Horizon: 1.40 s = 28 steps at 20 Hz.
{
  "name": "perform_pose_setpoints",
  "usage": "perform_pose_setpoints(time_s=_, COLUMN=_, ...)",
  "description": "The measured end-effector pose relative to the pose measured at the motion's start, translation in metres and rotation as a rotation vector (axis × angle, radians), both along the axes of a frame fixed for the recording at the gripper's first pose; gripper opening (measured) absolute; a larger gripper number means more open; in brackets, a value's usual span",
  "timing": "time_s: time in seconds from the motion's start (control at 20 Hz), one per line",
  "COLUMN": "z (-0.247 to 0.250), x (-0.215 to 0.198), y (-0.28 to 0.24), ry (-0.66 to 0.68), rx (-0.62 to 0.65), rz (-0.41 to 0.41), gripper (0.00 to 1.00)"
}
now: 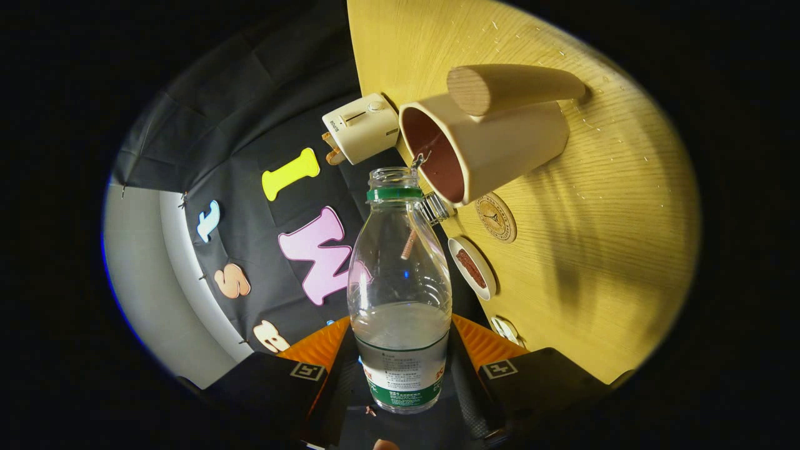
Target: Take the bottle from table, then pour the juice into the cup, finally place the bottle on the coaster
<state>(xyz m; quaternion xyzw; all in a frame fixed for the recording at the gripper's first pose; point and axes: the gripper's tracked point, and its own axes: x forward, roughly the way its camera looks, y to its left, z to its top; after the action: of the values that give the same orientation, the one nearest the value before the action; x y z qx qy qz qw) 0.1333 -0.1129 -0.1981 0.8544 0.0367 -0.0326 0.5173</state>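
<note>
My gripper (400, 340) is shut on the lower body of a clear plastic bottle (400, 262) with a green neck ring and no cap. I am rolled onto my side, so the wooden table (600, 250) stands like a wall beside the bottle. Clear liquid sits low in the bottle, near the fingers. The bottle's mouth is right at the rim of a beige cup (494, 147) with a wooden handle and a dark reddish inside. A small splash shows between mouth and rim. A round coaster (495, 217) lies on the table next to the cup.
A cream toaster (361, 128) stands at the table's edge beyond the cup. A small white dish (472, 267) with a brown piece in it lies by the coaster, closer to the fingers. Another small white object (507, 329) sits nearer still.
</note>
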Motion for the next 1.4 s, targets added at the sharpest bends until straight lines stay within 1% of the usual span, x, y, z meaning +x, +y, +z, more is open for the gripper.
perform_pose_setpoints(time_s=0.65, z=0.019, x=-0.001, y=-0.004, ry=-0.018, rx=0.119, rz=-0.042, gripper=0.75)
perform_pose_setpoints(time_s=0.85, z=0.027, x=0.003, y=-0.014, ry=-0.029, rx=0.172, rz=-0.079, gripper=0.75)
perform_pose_setpoints(time_s=1.0, z=0.032, x=0.001, y=-0.017, ry=-0.038, rx=0.179, rz=-0.1, gripper=0.75)
perform_pose_setpoints(time_s=1.4, z=0.038, x=0.001, y=-0.017, ry=-0.047, rx=0.203, rz=-0.121, gripper=0.75)
